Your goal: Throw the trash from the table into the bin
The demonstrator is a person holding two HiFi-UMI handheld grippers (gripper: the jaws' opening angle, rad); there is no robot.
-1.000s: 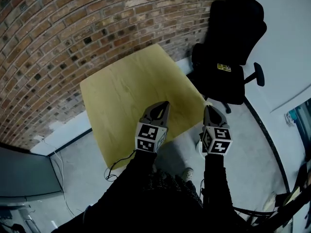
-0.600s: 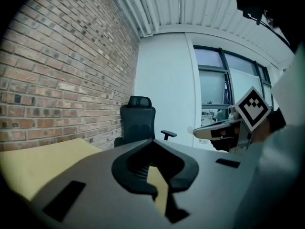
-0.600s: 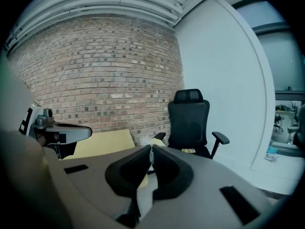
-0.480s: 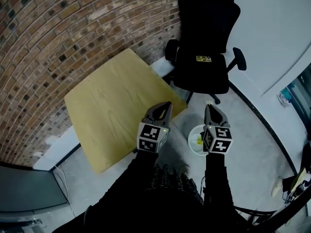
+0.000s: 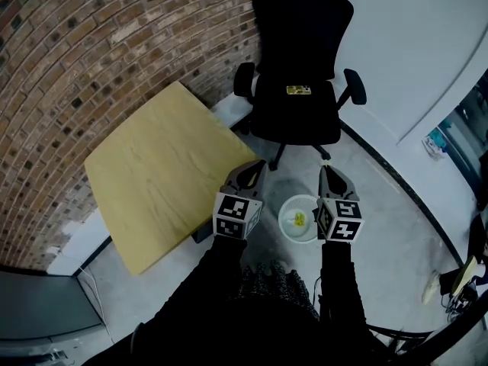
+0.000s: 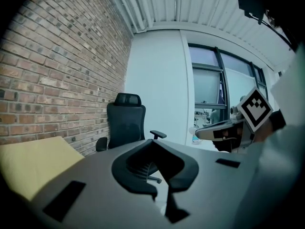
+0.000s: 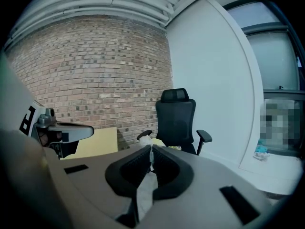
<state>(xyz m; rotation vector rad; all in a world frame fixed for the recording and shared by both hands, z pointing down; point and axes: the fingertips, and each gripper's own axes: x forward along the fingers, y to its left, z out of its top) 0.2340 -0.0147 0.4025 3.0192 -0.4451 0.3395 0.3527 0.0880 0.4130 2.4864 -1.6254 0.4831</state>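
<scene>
One white crumpled tissue (image 7: 145, 140), likely light and limp, sat pinched in the shut right tongs (image 7: 151, 146); left tongs (image 6: 152, 141) were shut, empty.

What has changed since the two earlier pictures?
The person has turned from the table toward the bin: the left gripper, earlier over the tabletop, is now at its corner, and the bin, earlier mostly hidden, shows between it and the right gripper. Nothing taken or let go. Unchanged: right gripper shut on white trash, left shut, empty.
</scene>
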